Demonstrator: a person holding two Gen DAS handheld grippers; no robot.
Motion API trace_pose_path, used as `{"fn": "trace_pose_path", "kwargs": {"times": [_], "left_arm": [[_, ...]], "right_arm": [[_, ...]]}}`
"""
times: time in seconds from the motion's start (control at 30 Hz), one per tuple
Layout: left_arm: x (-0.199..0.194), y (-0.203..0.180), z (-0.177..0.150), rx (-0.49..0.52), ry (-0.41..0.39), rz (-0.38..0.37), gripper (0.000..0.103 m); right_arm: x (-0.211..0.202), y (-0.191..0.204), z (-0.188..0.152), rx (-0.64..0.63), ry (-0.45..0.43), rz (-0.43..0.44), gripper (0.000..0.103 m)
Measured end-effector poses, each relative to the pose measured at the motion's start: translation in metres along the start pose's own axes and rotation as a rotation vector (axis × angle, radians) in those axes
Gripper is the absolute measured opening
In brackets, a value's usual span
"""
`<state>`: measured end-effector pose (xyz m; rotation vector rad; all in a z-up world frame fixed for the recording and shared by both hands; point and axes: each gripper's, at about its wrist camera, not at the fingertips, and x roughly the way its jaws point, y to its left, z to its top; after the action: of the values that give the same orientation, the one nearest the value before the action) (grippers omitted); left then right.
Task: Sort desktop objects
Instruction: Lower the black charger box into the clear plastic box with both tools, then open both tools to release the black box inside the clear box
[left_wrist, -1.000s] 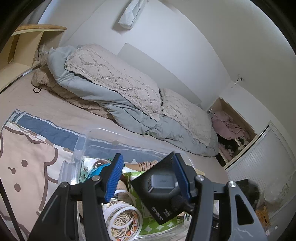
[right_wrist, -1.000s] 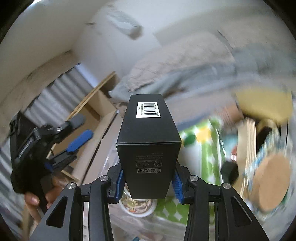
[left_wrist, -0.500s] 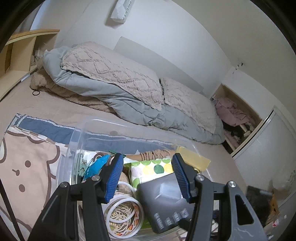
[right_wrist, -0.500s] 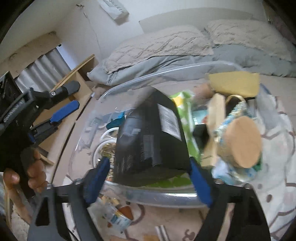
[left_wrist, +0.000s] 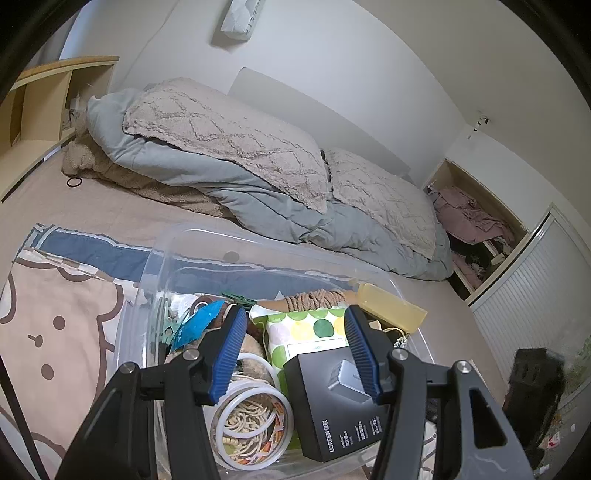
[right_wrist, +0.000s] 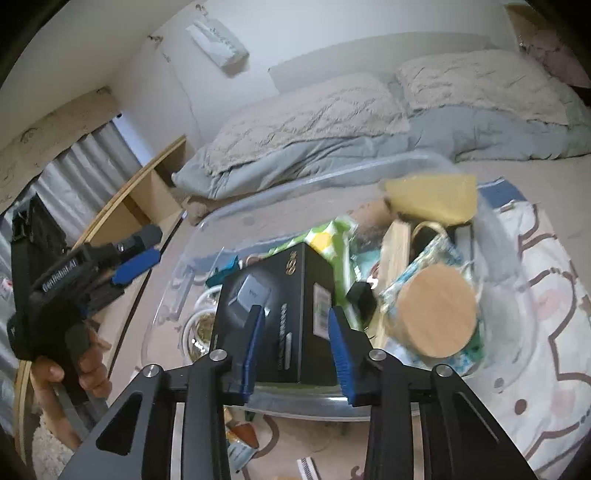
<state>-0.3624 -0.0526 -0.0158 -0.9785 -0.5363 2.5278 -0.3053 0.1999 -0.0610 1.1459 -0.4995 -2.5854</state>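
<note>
A black charger box (right_wrist: 275, 314) lies tilted inside a clear plastic bin (right_wrist: 199, 236), resting on the things already packed there. In the right wrist view the right claw (right_wrist: 295, 350) has its blue pads on either side of the box's near end with a gap showing on both sides, so it looks open and the box appears released. In the left wrist view the same box (left_wrist: 332, 402) sits at the near right of the bin, over a green dotted pack (left_wrist: 306, 328). Just left of it is a round tub of rubber bands (left_wrist: 251, 424). The left claw (left_wrist: 295, 354) hangs above the bin with its pads spread wide and nothing between them.

Farther in the bin are a jar with a round wooden lid (right_wrist: 434, 312), a yellow sponge (right_wrist: 432, 199) at the far rim, and a coil of rope (left_wrist: 314, 299). The bin sits on a bear-print blanket (left_wrist: 48, 314) on a bed with grey bedding (left_wrist: 221, 166) behind.

Judging by how full the bin is, the sorting seems well along. A few small items still lie outside its near edge (right_wrist: 240, 439), too blurred to name.
</note>
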Motion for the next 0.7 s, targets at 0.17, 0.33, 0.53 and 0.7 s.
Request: {"fn": "trace_pose_path", "kwargs": {"times": [0.17, 0.33, 0.53, 0.7], "left_arm": [[-0.001, 0.003, -0.002, 0.002, 0.002, 0.003, 0.055], [-0.005, 0.002, -0.004, 0.009, 0.003, 0.009, 0.055], [-0.012, -0.008, -0.006, 0.036, -0.003, 0.014, 0.055], [-0.017, -0.018, -0.010, 0.068, -0.004, 0.034, 0.055]], "right_arm": [[0.014, 0.016, -0.007, -0.056, 0.044, 0.006, 0.035], [0.007, 0.015, -0.006, -0.064, 0.000, -0.021, 0.035], [-0.011, 0.015, -0.003, -0.105, -0.065, -0.040, 0.035], [-0.025, 0.018, -0.002, -0.141, -0.115, -0.048, 0.035]]}}
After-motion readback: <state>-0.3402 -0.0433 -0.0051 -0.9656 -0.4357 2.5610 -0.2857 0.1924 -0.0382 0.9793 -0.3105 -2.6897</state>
